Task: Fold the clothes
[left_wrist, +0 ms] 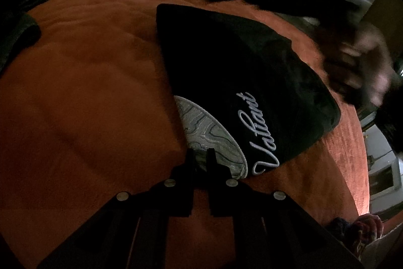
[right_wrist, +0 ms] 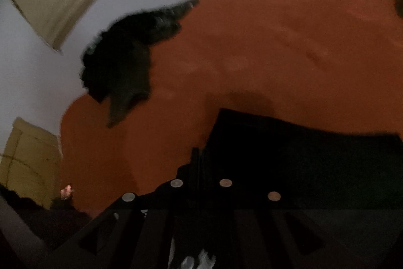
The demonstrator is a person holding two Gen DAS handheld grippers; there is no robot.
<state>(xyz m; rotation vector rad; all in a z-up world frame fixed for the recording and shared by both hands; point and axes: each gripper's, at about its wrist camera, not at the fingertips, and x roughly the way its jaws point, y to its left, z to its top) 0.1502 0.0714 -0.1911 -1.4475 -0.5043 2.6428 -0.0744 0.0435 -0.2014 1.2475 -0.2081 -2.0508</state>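
Currently black shirt (left_wrist: pixel 241 72) lies folded on the orange bed (left_wrist: pixel 88 92), left gripper (left_wrist: pixel 200 155) fingers pinched on its printed edge, right gripper (right_wrist: pixel 199 155) fingers together, empty.

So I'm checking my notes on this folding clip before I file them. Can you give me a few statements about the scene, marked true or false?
1. The black garment carries white script lettering. True.
2. The bed cover is blue. False: it is orange.
3. The left gripper is nearly shut at the garment's near edge, by its grey patterned print. True.
4. The black garment is hanging on a wall hook. False: it lies folded on the bed cover.
5. A second dark garment lies crumpled at the bed's edge in the right wrist view. True.
6. The right gripper stands wide open. False: it is shut.
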